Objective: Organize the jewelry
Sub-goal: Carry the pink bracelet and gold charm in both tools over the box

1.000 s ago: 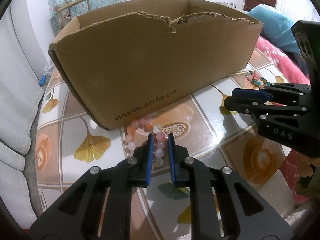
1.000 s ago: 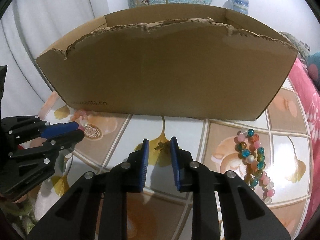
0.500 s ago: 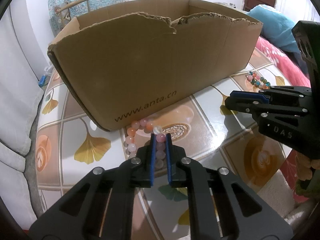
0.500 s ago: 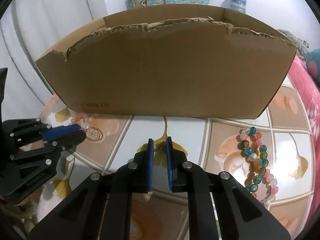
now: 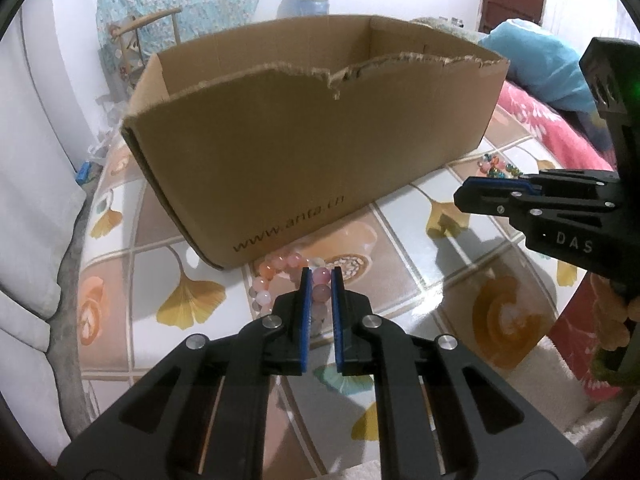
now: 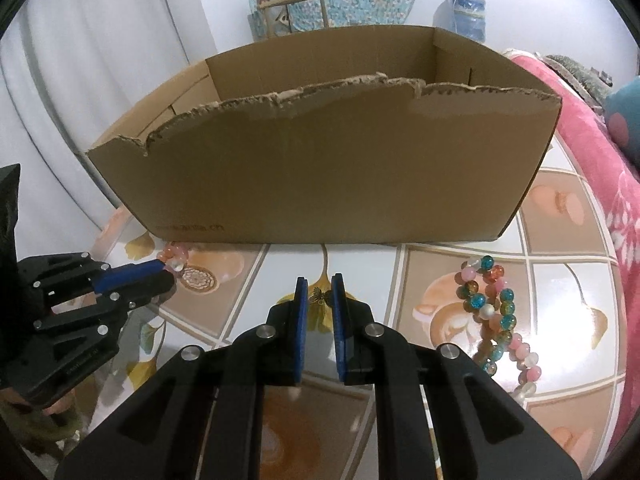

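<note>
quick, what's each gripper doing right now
left gripper: closed on the pink bead bracelet
right gripper: closed on a small butterfly charm

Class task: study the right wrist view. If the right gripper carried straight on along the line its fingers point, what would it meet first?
The right gripper, shut on a small butterfly charm, points down at the table, short of the cardboard box. It would probably meet the tabletop first; depth is hard to judge.
</note>
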